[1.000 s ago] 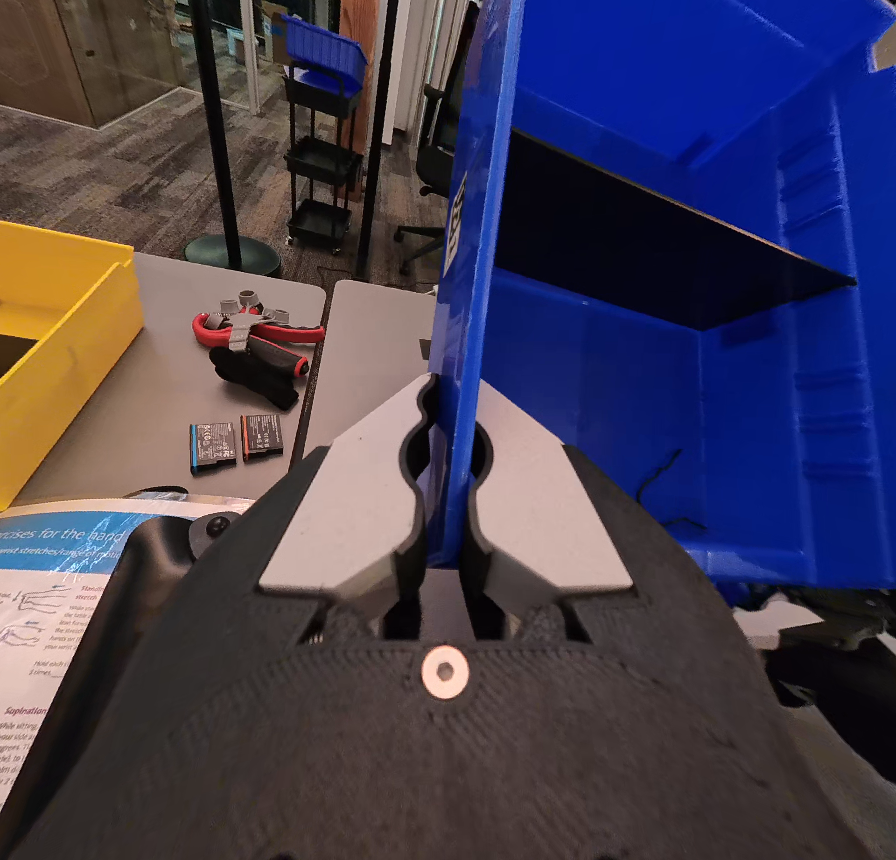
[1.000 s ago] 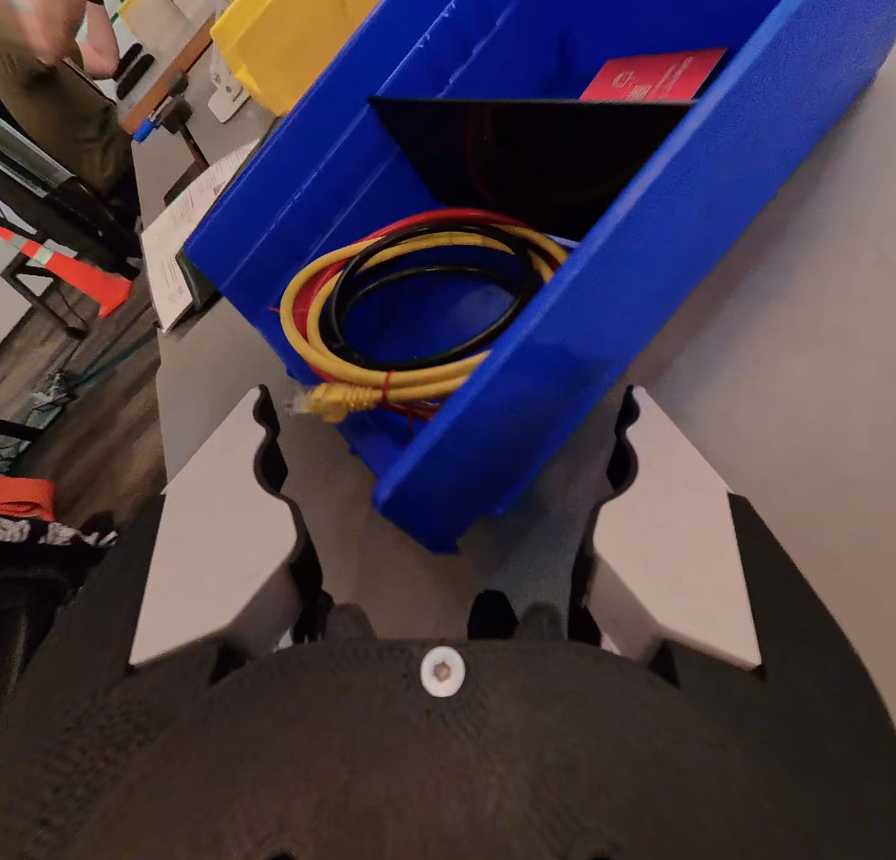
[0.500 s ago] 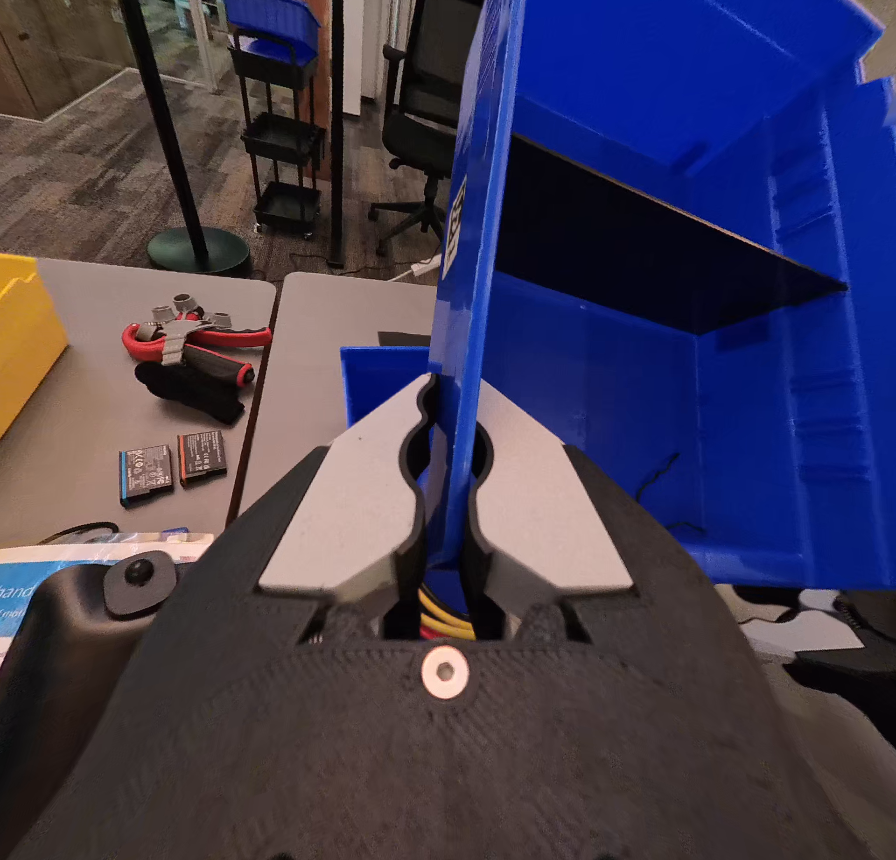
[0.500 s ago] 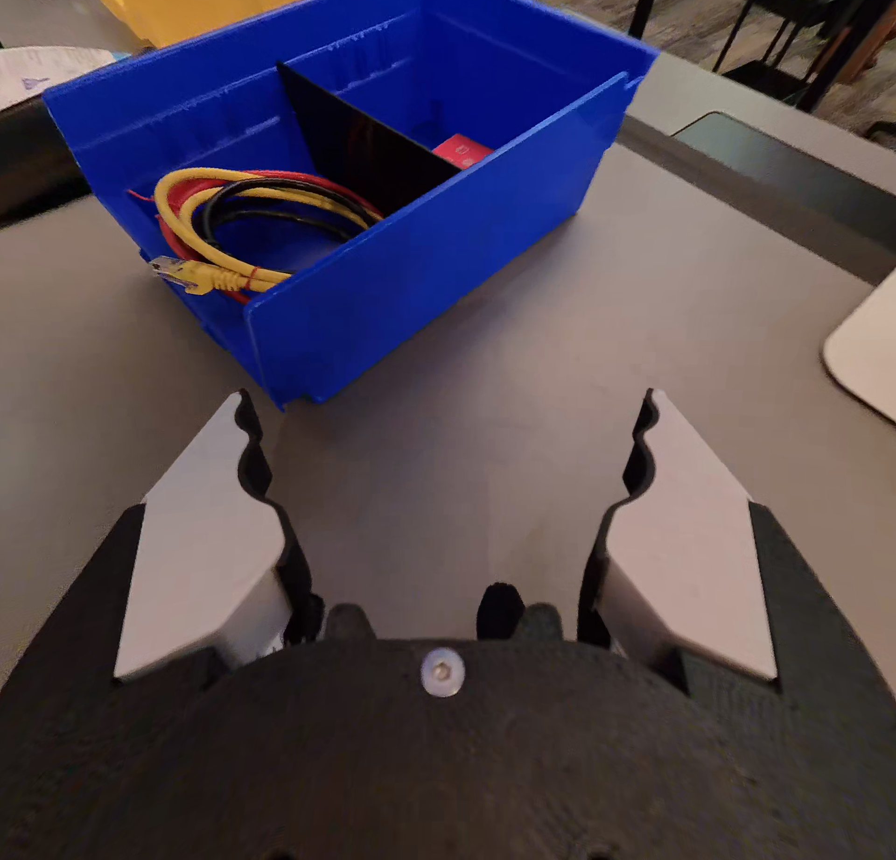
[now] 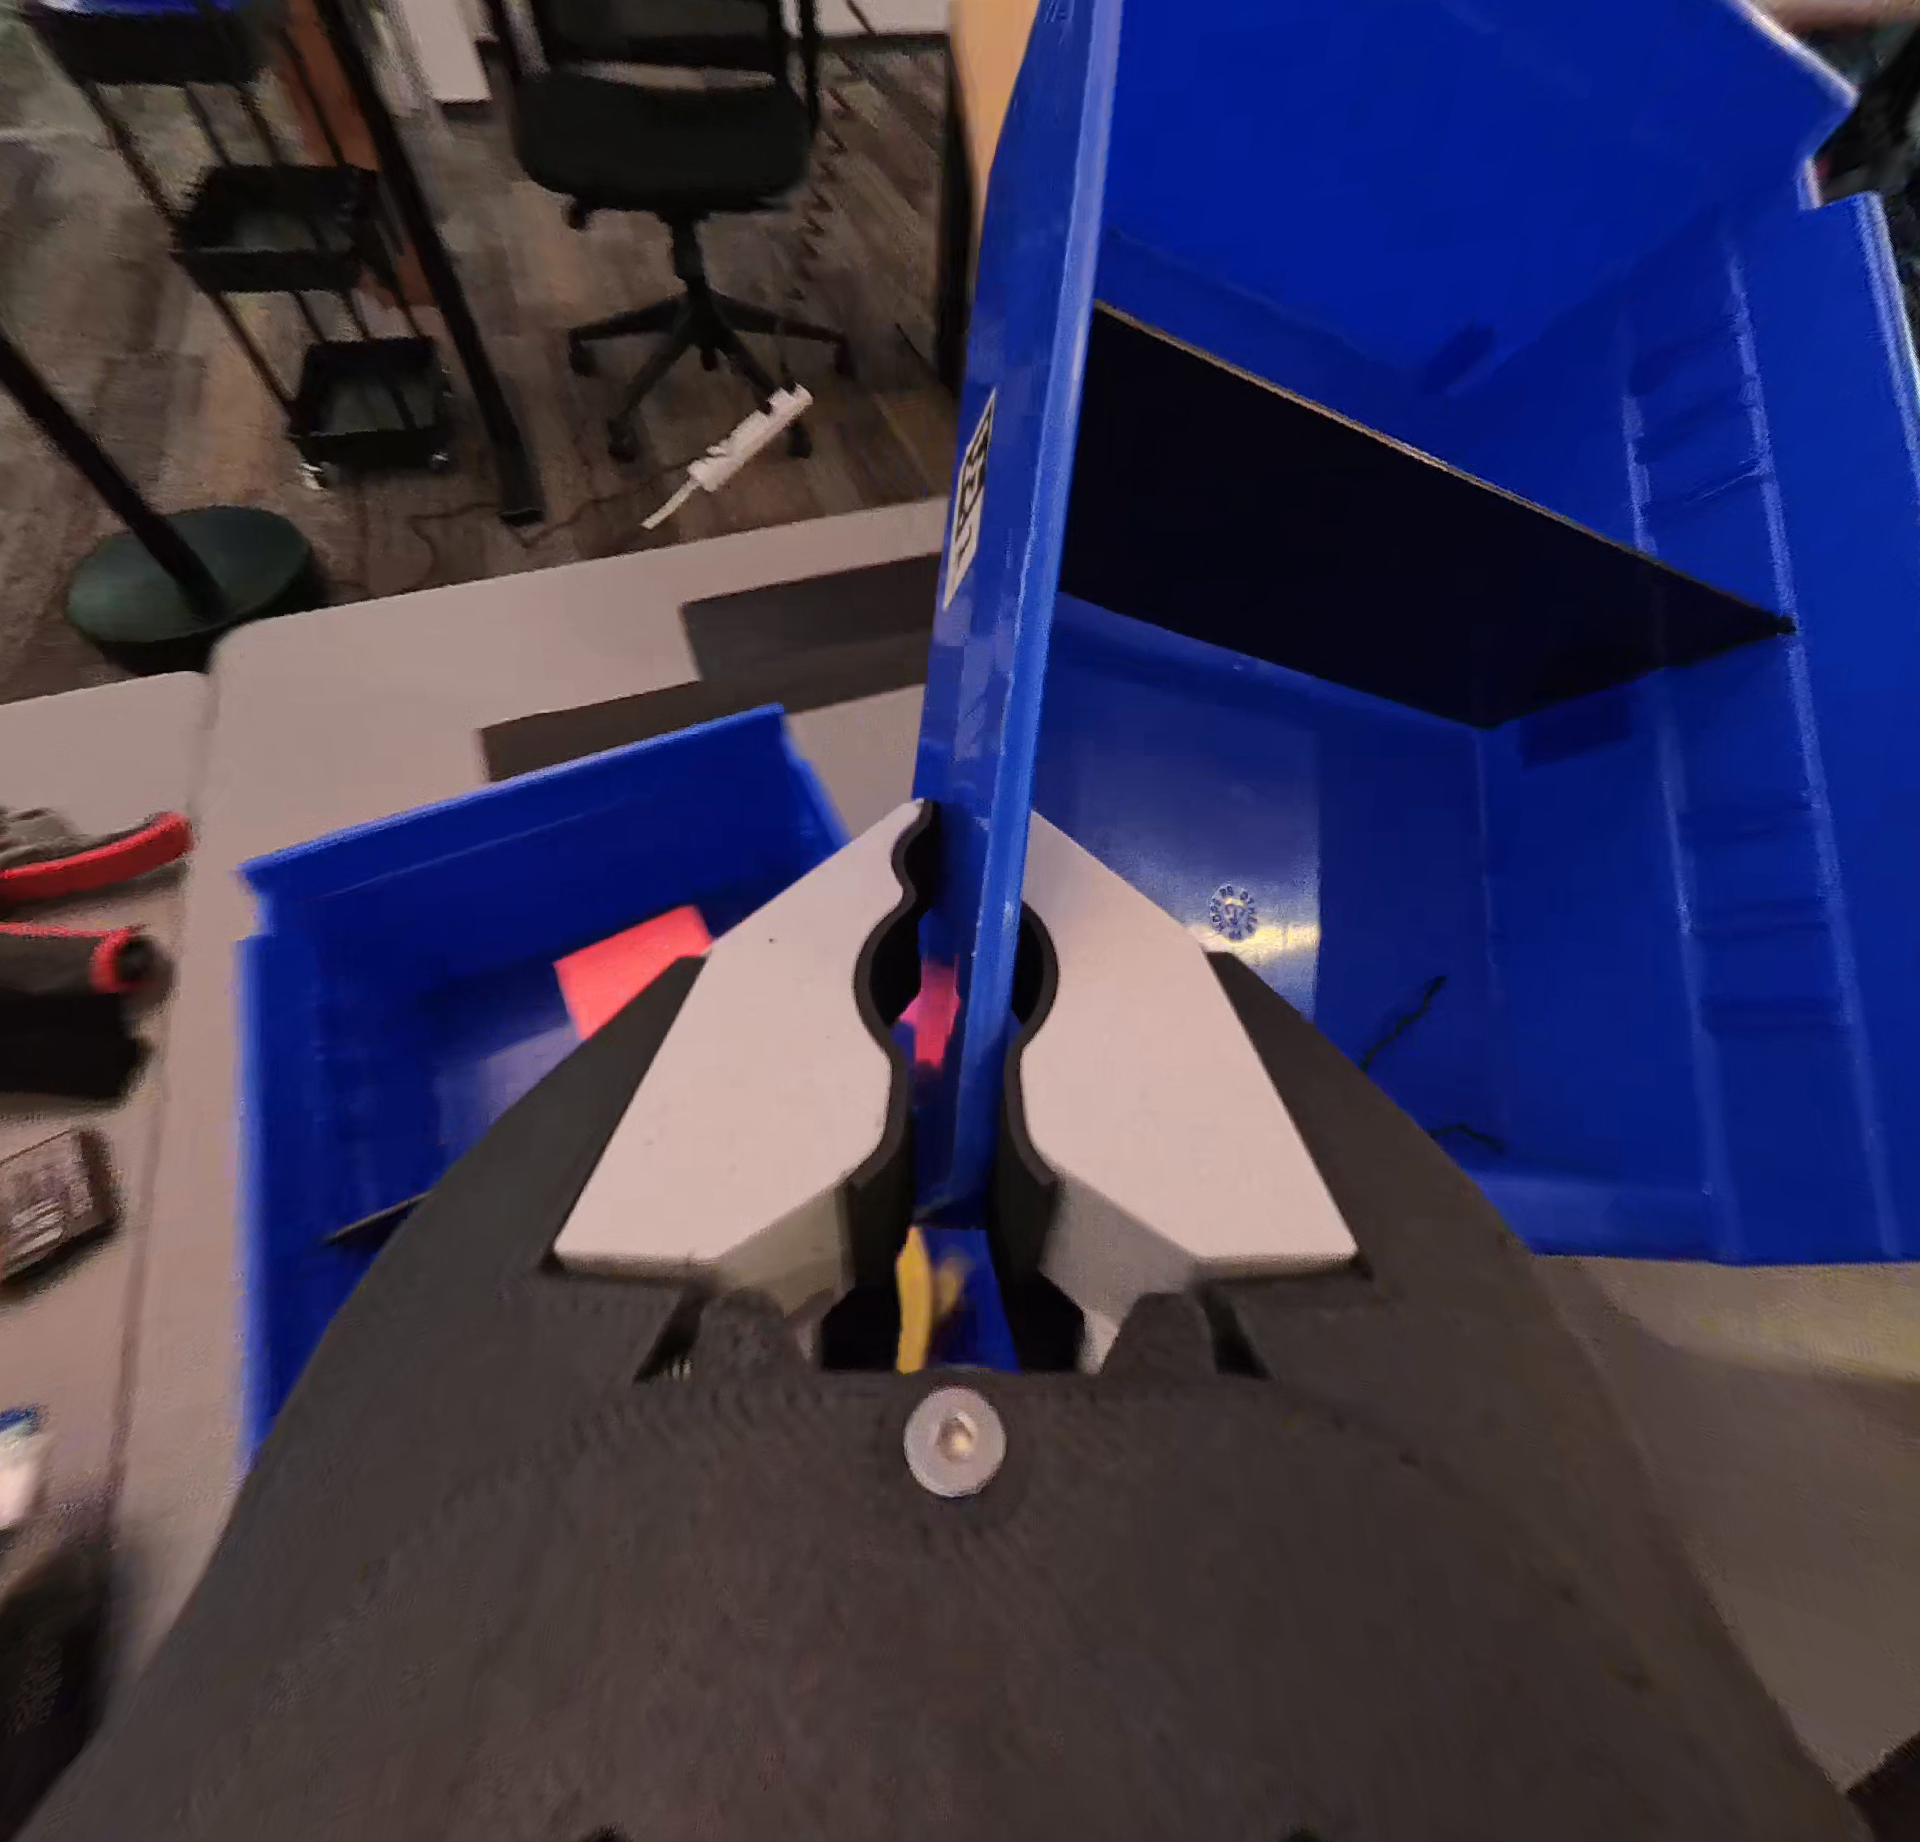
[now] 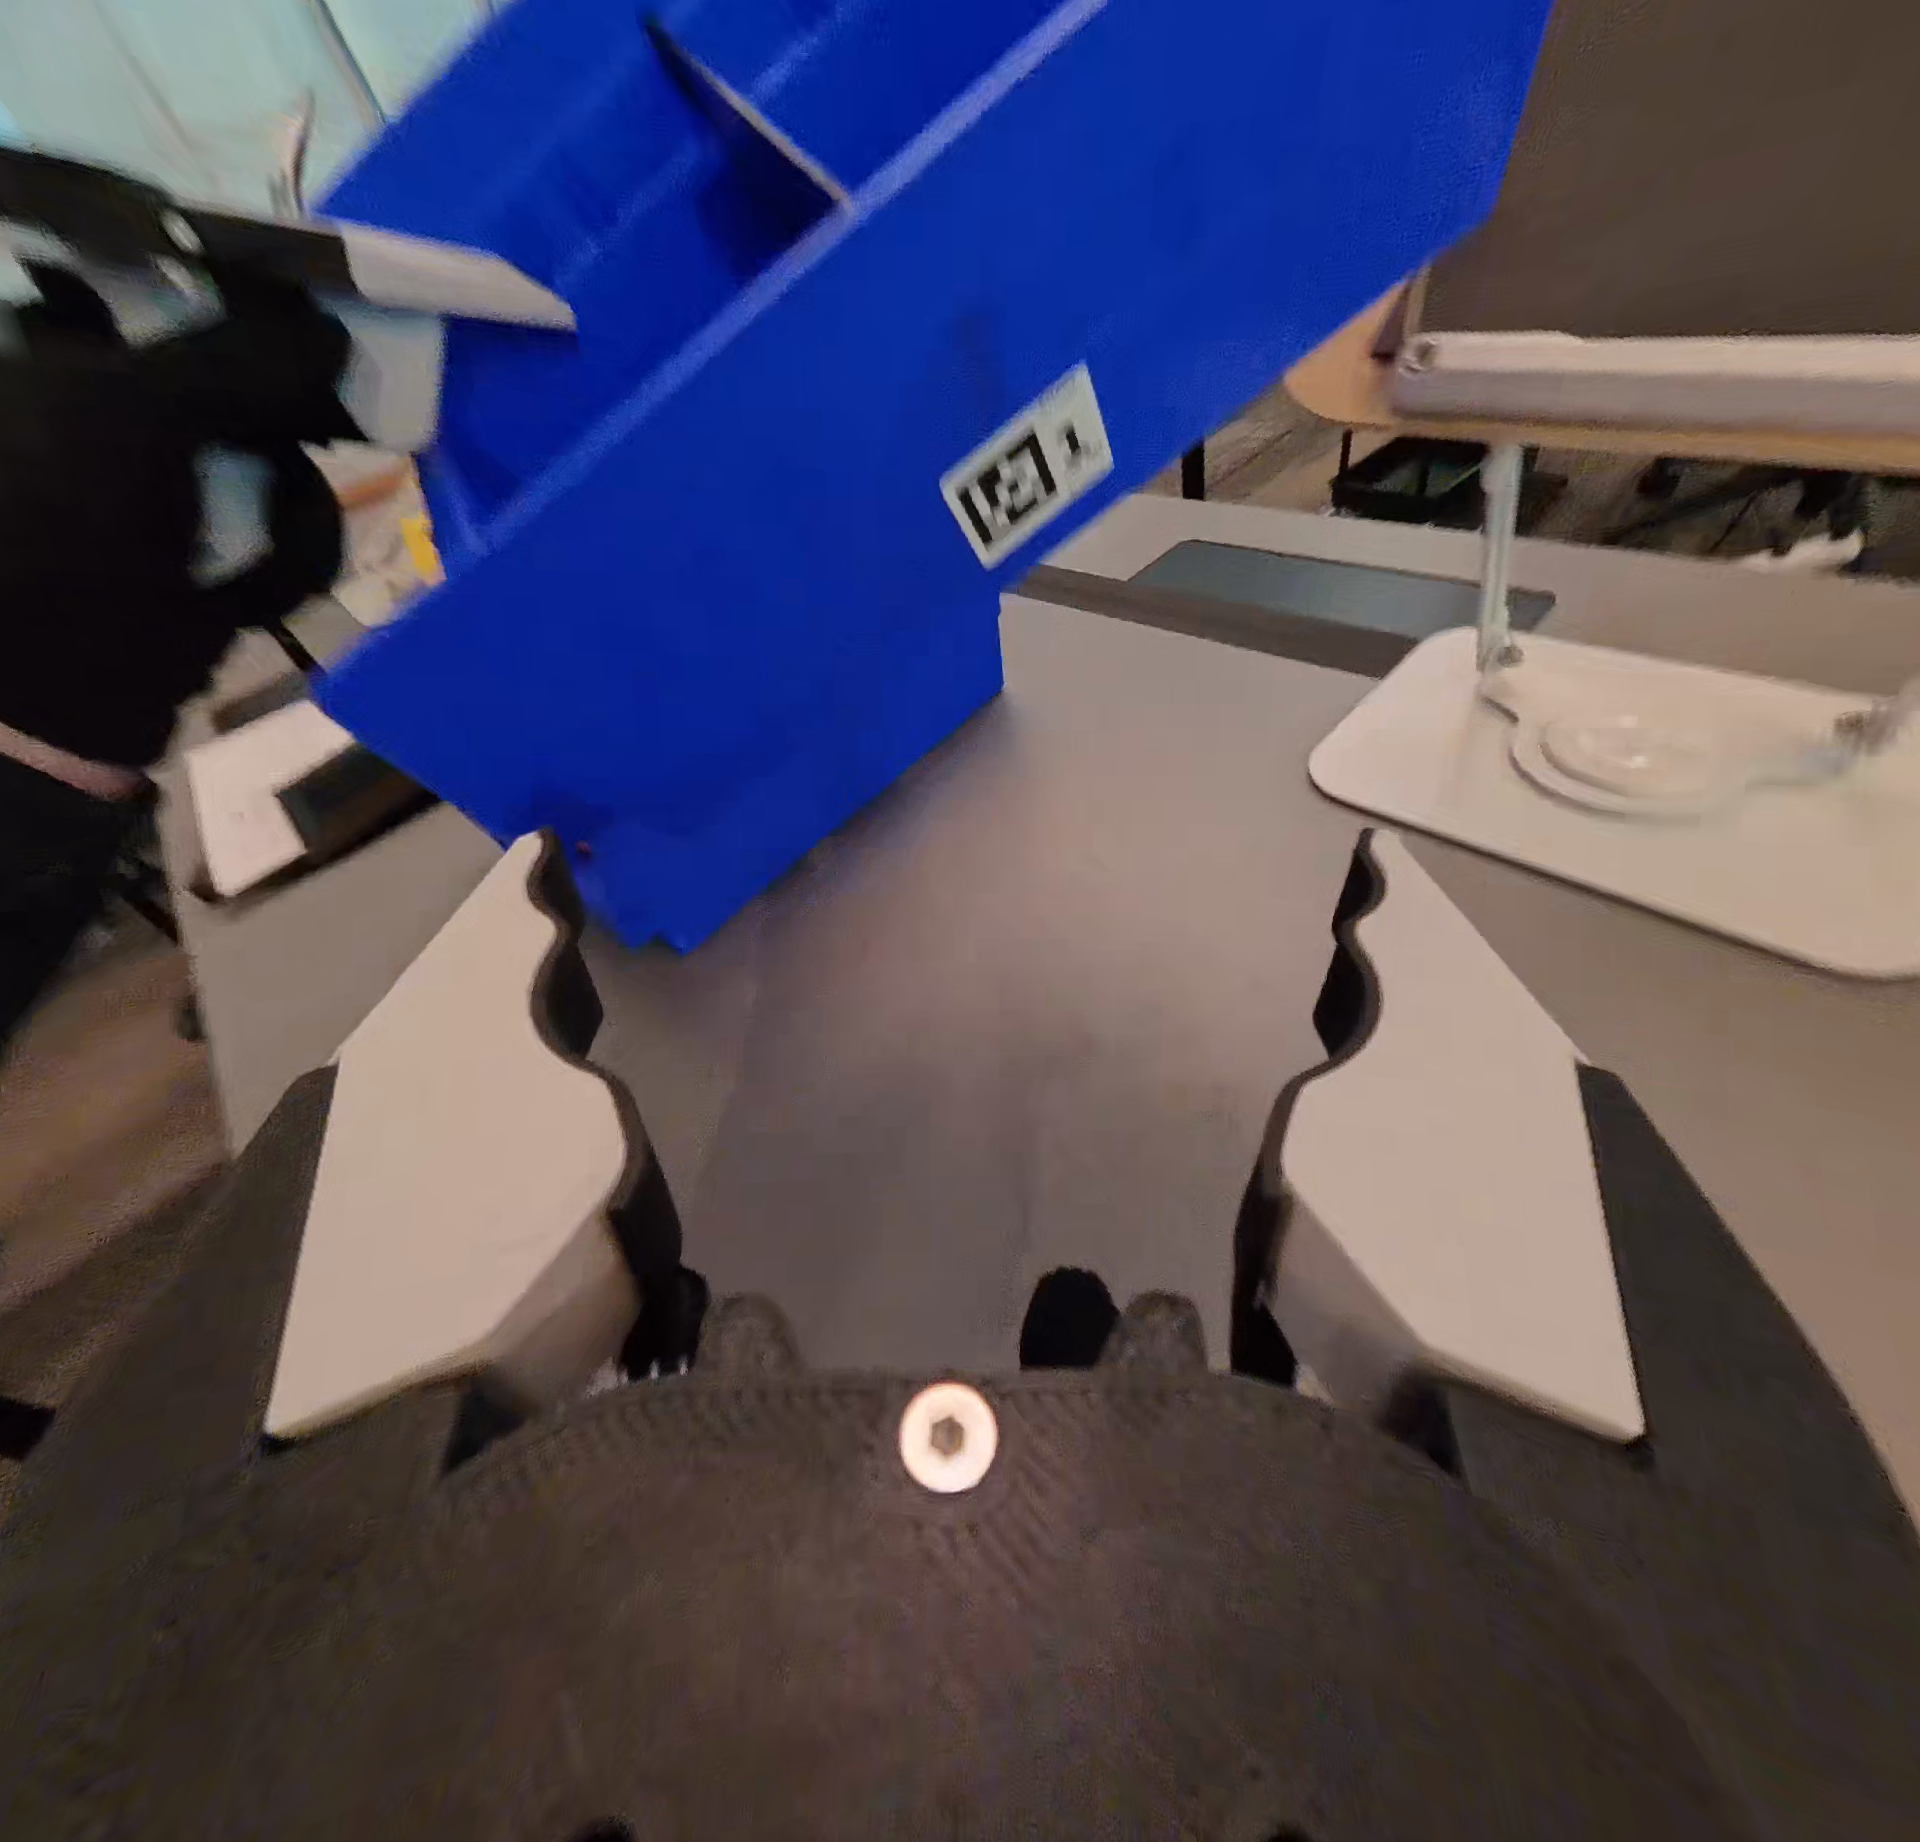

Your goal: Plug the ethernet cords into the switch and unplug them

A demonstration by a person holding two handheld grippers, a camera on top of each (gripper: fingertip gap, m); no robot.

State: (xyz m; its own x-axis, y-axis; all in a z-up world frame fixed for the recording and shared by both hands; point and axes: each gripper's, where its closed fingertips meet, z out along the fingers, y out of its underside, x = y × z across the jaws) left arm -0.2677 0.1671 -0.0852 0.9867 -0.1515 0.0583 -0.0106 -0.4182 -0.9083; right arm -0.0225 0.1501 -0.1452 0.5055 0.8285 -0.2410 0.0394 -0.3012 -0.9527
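Now the left gripper [image 5: 961, 1003], clenched on the side wall of an empty blue bin [image 5: 1455, 649], holds it lifted and tipped above the table [image 5: 416, 649]. A second blue bin [image 5: 343, 961] has come into the left wrist view beneath it, where half a second ago only its corner showed; a red card [image 5: 623, 961] lies inside. A yellow cord [image 5: 914, 1304] shows as a sliver through the gap at the base of the fingers, so the cords sit in that lower bin, straight under the gripper. Their direction and long axis cannot be read from so little. At the table's left edge lie a red-handled tool [image 5: 94, 857] and a small dark pack [image 5: 52, 1200], both blurred.

From the right wrist view, the lifted bin [image 6: 831, 442] has swung up off the table [image 6: 987, 961] and hangs slanted, its long axis running from lower left to upper right, a black divider [image 6: 748, 151] across its middle. The left gripper [image 6: 457, 286] pinches its far rim. The right gripper [image 6: 951, 1013] is released, fingers wide apart, low over bare table with nothing between them. A white stand base [image 6: 1662, 805] sits toward the right edge.

Judging from this, the empty bin is being cleared away to reach the cords. No switch is visible, and plugging has not begun.
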